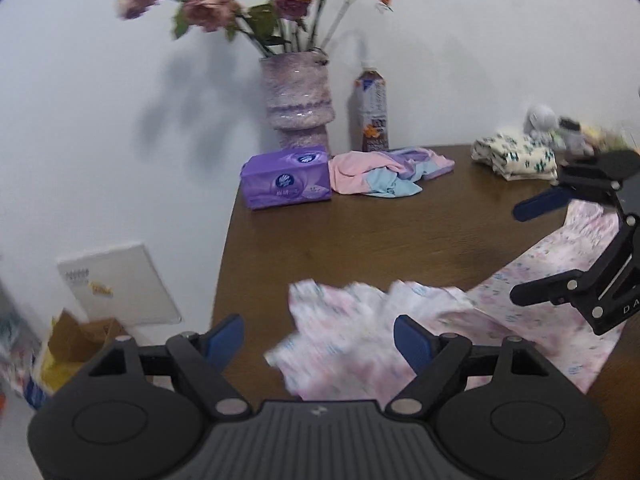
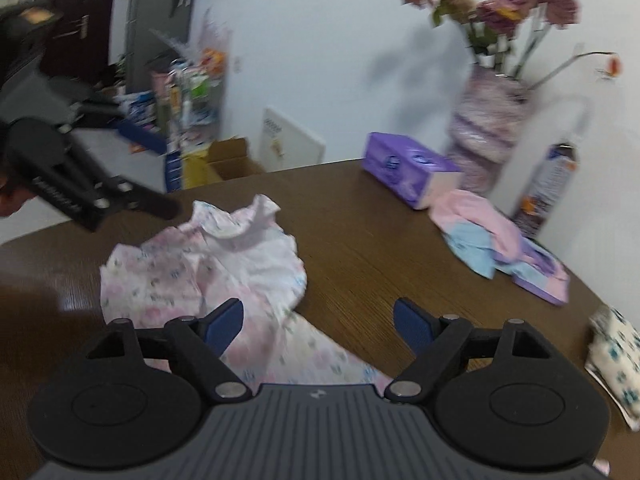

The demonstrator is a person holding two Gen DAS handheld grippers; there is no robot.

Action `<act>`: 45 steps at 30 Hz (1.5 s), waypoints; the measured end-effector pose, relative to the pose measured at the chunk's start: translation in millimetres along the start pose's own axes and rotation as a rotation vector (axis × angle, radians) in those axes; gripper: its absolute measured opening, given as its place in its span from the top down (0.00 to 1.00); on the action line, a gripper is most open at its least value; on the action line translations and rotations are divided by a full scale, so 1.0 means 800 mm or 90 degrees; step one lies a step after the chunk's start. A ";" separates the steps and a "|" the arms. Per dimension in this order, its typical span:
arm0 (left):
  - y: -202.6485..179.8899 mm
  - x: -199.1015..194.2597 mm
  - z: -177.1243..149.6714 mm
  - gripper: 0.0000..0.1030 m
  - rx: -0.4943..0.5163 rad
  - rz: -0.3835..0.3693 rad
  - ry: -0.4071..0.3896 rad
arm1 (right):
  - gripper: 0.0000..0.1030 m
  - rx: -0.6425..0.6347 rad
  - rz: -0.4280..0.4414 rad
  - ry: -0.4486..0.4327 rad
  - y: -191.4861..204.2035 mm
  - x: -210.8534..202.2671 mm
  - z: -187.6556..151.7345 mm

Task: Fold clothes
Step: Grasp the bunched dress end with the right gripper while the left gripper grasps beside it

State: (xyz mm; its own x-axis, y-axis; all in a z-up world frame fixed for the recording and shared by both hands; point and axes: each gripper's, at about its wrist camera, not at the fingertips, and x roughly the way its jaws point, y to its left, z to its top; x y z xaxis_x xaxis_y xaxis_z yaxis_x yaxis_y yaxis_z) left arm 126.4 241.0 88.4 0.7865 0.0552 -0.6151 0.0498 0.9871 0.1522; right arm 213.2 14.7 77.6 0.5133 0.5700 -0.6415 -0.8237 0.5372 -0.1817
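The pink floral garment (image 1: 384,340) lies crumpled on the brown tabletop (image 1: 360,248) just ahead of and under the left hand-held gripper (image 1: 319,340), whose fingers are spread with nothing between them. The right hand-held gripper (image 2: 318,326) is likewise spread wide above the garment's near end. Beyond both stand a purple tissue pack (image 1: 286,178), a vase of flowers (image 1: 298,104) and a white wall (image 1: 120,120).

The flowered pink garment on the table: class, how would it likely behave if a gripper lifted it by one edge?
The flowered pink garment would probably hang limp, since it lies crumpled in soft folds on the table. It looks thin, so likely light. A pinch may well catch only one layer.
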 end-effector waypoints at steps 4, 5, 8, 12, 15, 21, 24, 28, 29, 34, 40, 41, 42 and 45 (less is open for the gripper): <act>0.014 0.048 0.030 0.36 0.091 -0.012 0.058 | 0.28 0.000 0.029 0.039 -0.009 0.040 0.034; 0.015 0.063 0.035 0.38 0.118 -0.020 0.078 | 0.29 0.006 0.040 0.052 -0.013 0.052 0.040; 0.015 0.104 0.042 0.43 0.182 -0.049 0.131 | 0.37 0.026 0.075 0.091 -0.024 0.088 0.054; 0.015 0.143 0.048 0.43 0.258 -0.106 0.177 | 0.46 0.052 0.133 0.141 -0.035 0.134 0.060; 0.008 0.168 0.051 0.43 0.317 -0.127 0.197 | 0.50 0.061 0.162 0.172 -0.037 0.158 0.057; 0.006 0.194 0.069 0.44 0.389 -0.212 0.218 | 0.71 0.049 0.189 0.196 -0.034 0.174 0.061; 0.007 0.199 0.073 0.51 0.399 -0.254 0.232 | 0.80 0.021 0.180 0.203 -0.026 0.175 0.064; 0.005 0.199 0.073 0.84 0.404 -0.306 0.237 | 0.89 0.004 0.187 0.200 -0.020 0.173 0.066; 0.003 0.196 0.071 0.89 0.407 -0.316 0.234 | 0.91 -0.001 0.187 0.197 -0.018 0.173 0.066; -0.014 0.172 0.051 0.97 0.455 -0.262 0.177 | 0.99 -0.035 0.177 0.181 -0.006 0.165 0.066; -0.035 0.103 0.016 0.97 0.532 -0.092 0.013 | 0.99 -0.143 0.106 0.099 0.027 0.117 0.065; -0.043 0.085 0.005 0.97 0.561 -0.066 -0.016 | 0.99 -0.167 0.095 0.082 0.036 0.106 0.063; -0.050 0.071 -0.005 0.97 0.578 -0.051 -0.036 | 0.99 -0.191 0.091 0.067 0.045 0.095 0.059; -0.062 0.036 -0.039 0.97 0.624 -0.015 -0.079 | 0.99 -0.255 0.099 0.029 0.072 0.065 0.046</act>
State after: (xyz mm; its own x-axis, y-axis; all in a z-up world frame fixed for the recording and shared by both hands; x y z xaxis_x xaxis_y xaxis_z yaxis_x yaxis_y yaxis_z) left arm 127.3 198.4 38.6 0.8352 -0.0349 -0.5489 0.5097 0.4240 0.7486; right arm 201.1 98.2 61.7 0.3719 0.5925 -0.7146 -0.9235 0.1582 -0.3495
